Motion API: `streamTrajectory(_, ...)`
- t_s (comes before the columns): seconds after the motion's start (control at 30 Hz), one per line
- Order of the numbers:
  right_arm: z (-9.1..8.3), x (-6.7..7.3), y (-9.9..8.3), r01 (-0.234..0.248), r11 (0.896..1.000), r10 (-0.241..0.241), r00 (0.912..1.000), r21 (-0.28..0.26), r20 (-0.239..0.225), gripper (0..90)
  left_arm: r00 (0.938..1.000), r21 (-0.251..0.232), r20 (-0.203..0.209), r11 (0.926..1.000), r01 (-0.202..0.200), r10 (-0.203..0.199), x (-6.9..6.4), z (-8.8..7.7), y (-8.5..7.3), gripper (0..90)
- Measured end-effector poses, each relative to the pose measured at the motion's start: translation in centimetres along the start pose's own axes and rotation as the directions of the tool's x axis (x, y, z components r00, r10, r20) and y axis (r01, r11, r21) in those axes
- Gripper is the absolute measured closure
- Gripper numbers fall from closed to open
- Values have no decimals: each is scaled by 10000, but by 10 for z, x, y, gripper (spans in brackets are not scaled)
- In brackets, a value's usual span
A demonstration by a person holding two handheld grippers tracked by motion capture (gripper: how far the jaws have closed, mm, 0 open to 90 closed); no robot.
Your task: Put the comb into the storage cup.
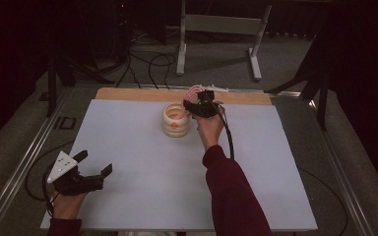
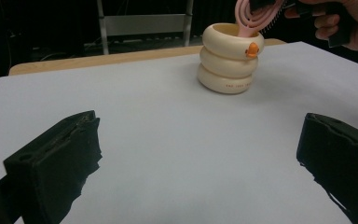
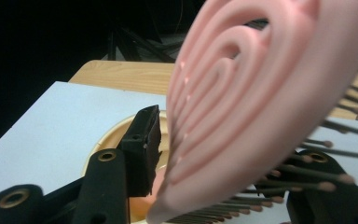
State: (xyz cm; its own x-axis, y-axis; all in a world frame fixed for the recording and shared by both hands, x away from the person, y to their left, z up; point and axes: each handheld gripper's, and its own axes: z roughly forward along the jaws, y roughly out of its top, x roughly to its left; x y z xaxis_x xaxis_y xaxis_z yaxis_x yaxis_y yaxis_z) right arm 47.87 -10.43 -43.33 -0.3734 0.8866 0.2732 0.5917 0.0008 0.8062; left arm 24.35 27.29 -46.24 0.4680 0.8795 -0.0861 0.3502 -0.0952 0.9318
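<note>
A pink hairbrush (image 1: 193,92) (image 2: 254,16) stands handle-down in a cream holder (image 1: 174,120) (image 2: 226,56) made of three stacked rings with a small orange mark. My right gripper (image 1: 197,104) is at the brush's head, just right of the holder's rim. In the right gripper view the brush head (image 3: 251,93) leans between the two jaws of the right gripper (image 3: 228,172): a thin gap shows at the left one and the bristles point toward the right one. My left gripper (image 1: 95,162) (image 2: 200,154) rests open near the table's front left, with nothing between its jaws.
A white sheet (image 1: 142,147) covers the table, with a strip of bare wood (image 1: 138,93) along the far edge. Behind the table a metal stand (image 1: 216,24) and cables sit on the floor.
</note>
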Motion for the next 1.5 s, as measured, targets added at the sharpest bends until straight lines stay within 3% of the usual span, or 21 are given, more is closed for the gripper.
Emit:
streamTrajectory(0.33, -2, -2, 2, 279, 9996, -280, 9995, 54, 142, 368, 10000, -28, 15, 10000, -20, 20, 0, 0, 0, 0)
streamTrajectory(0.57, -5, -5, 3, 172, 9998, -173, 9998, 118, 89, 303, 10000, -39, 13, 10000, 3, -3, 0, 0, 0, 0)
streamTrajectory(0.9, -14, -5, 5, 575, 9983, -575, 9983, 1, 3, 187, 10000, -51, -11, 10000, 0, 0, 0, -1, 0, 0)
streamTrajectory(1.5, -38, -16, 9, 1281, 9917, -1282, 9914, -42, -252, 139, 10000, -48, -34, 10000, -5, 5, 0, 0, 0, 0)
